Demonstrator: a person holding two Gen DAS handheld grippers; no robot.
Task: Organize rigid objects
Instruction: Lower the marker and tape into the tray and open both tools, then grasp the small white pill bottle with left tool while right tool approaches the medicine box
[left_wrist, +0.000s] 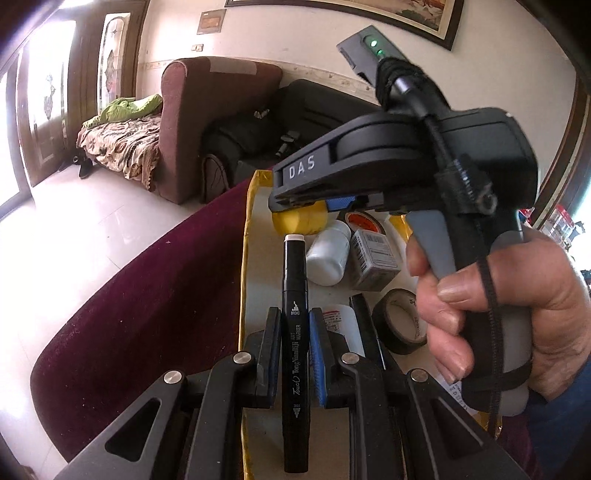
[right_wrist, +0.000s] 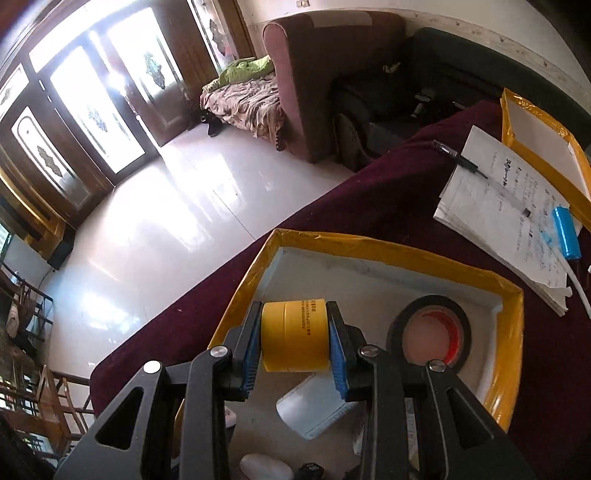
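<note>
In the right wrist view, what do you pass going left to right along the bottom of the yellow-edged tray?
Right gripper holding the yellow tape roll → black tape roll with a red core → yellow-taped tray wall.

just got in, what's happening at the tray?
A person is holding a gripper in each hand over a yellow-edged tray on a maroon cloth. The left gripper is shut on a black marker. The right gripper is clamped on a yellow tape roll above the tray's far corner. Already in the tray: a black tape roll, a white bottle and a small box. A notebook and a second tray lie farther off.
</note>
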